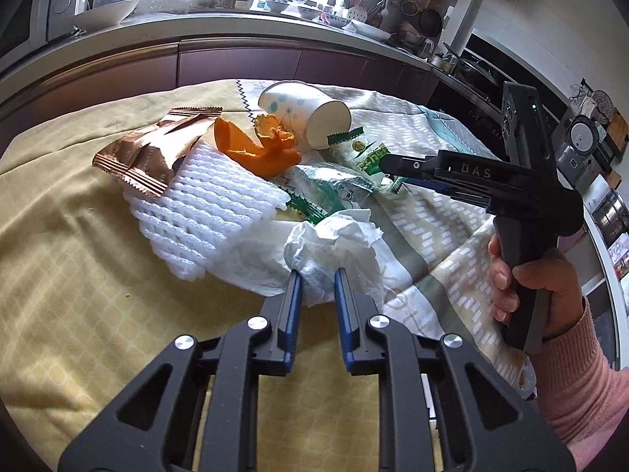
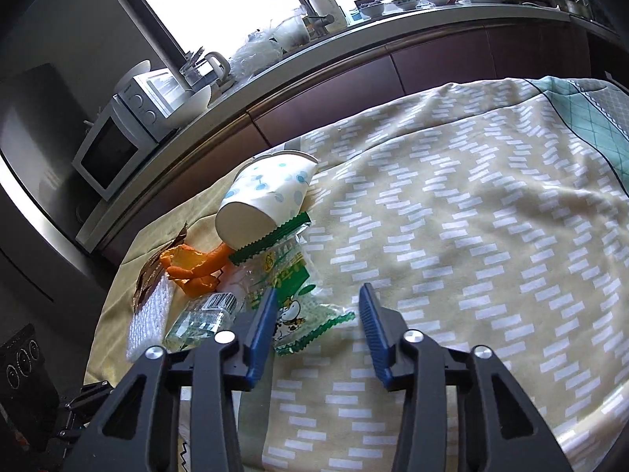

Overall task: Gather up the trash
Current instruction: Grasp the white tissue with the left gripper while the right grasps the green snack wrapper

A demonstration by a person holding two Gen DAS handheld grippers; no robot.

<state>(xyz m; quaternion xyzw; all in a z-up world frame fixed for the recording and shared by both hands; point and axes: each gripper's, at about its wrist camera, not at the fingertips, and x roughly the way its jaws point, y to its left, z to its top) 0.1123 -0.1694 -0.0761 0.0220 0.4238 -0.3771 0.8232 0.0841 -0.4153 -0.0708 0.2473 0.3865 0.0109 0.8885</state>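
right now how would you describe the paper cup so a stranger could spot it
On the yellow patterned cloth, look at the far end of the trash pile. The paper cup lies tipped on its side beside the orange peel, the only white piece with blue dots.

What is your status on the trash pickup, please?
Left tool shut on crumpled tissue. Right tool open over green wrapper, not gripping. Foam net overlaps the tissue's edge.
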